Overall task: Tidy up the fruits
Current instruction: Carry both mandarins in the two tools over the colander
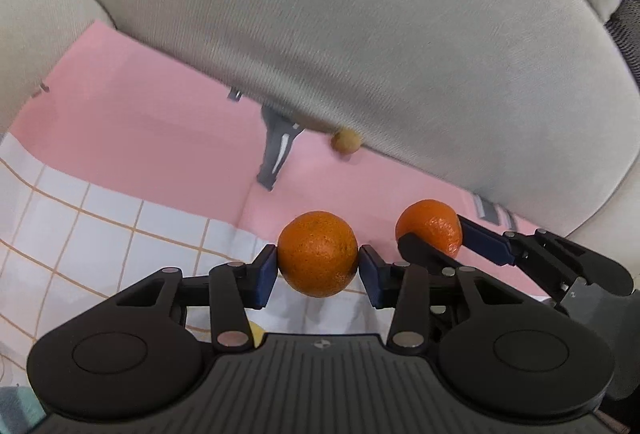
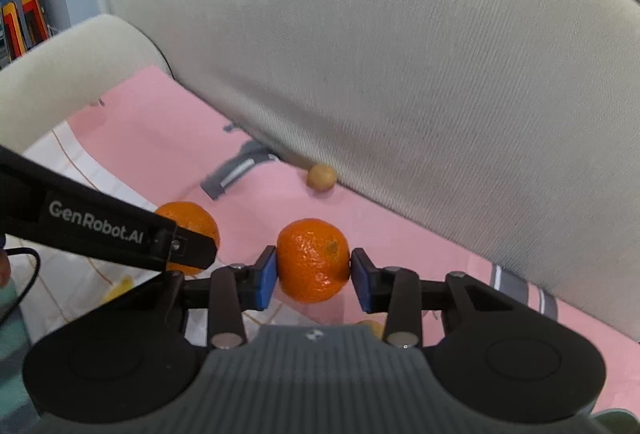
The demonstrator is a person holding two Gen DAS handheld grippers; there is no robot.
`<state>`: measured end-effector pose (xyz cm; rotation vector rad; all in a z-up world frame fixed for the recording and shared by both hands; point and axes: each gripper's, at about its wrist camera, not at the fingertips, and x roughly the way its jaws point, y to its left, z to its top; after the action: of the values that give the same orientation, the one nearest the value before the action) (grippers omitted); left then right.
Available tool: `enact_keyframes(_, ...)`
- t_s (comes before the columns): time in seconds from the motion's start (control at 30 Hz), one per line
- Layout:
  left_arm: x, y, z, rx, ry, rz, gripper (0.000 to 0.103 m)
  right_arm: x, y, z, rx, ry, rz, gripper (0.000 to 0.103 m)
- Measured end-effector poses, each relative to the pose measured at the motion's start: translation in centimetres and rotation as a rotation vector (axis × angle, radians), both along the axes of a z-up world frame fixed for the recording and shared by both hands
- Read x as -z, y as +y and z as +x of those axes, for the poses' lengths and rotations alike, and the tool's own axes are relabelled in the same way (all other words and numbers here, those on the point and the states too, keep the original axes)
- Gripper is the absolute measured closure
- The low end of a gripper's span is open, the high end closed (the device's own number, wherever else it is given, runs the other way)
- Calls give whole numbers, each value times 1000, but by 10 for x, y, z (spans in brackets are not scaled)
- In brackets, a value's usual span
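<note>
Left gripper (image 1: 318,266) clamps 1 orange (image 1: 318,254) above the checked cloth (image 1: 100,218). Right gripper (image 2: 313,270) clamps 1 tangerine (image 2: 313,260) over the pink sheet (image 2: 400,230). Recommend level carriage, steady pressure, grippers kept apart.

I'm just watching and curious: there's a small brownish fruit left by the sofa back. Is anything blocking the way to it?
Nothing visible lies between. The small brownish fruit sits alone on the pink cloth against the sofa cushion. But each hand-held gripper is full: left and right each grip an orange.
</note>
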<state>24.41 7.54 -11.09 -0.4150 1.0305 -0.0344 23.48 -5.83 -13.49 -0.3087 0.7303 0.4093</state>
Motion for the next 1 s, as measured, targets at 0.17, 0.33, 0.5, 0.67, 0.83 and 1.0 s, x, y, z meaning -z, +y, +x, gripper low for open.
enact_keyframes(0.17,-28,-9,-15,7,-54,-4,54,-25,-9,-27,18,-39,26,67)
enact_keyframes(0.33,-52,-26,-35,49,-94,4,54,-45,-25,-62,28,-70,62,67)
enact_keyframes(0.5,-68,-50,-57,118,-123,31,54,-57,-41,-99,38,-86,85,67)
enact_keyframes(0.67,-82,-79,-75,208,-162,59,54,-62,-63,-130,68,-94,101,66)
enact_keyframes(0.83,-94,-112,-87,315,-197,79,54,-64,-89,-152,124,-105,115,66)
enact_keyframes(1.0,-93,-151,-91,425,-185,99,54,-60,-124,-171,203,-98,127,66)
